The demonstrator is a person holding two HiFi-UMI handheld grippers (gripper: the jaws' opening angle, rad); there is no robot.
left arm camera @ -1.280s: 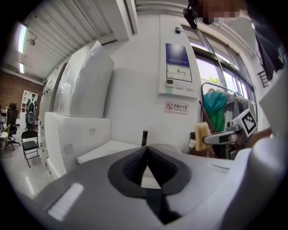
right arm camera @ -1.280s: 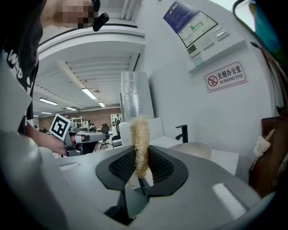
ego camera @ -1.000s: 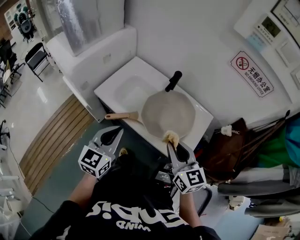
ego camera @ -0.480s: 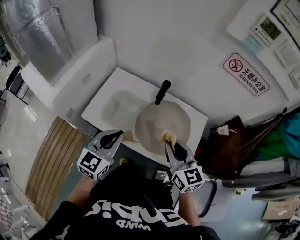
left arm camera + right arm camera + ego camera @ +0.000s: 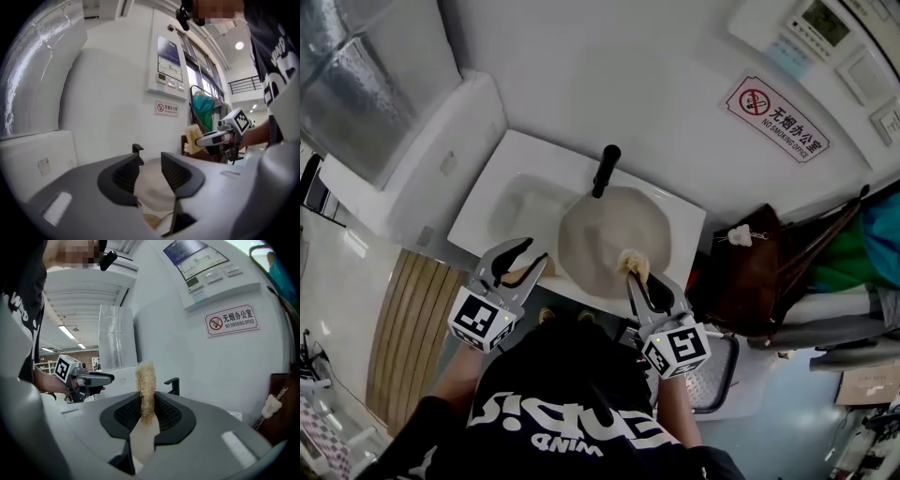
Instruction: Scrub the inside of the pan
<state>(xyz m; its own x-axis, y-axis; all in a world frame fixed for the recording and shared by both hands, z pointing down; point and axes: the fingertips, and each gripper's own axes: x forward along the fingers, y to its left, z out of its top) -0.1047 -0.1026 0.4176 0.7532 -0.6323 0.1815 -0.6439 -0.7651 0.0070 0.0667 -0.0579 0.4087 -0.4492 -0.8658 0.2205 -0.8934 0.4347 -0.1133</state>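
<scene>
I hold the right gripper (image 5: 644, 286) with its fingers clamped on a strip of straw-coloured fibrous scrubber (image 5: 631, 264), which stands up out of them. The round pale-grey pan (image 5: 609, 234) sits on the white table (image 5: 487, 202) straight ahead of those fingers. The scrubber's tip is at the pan's near rim, though I cannot tell whether it touches. The pan's black handle (image 5: 605, 169) points away from me toward the wall, so the long axis runs along my line of reach and the handle is out of the way. My left gripper (image 5: 530, 255) is off the pan's left near edge. Its fingers have just been opening, now partly spread with nothing gripped, and the pan shows through the gap beyond them. The right hand is clearly closer to the bowl, so I judge the next move is forward and down into the pan, with the left free to steady the rim.
</scene>
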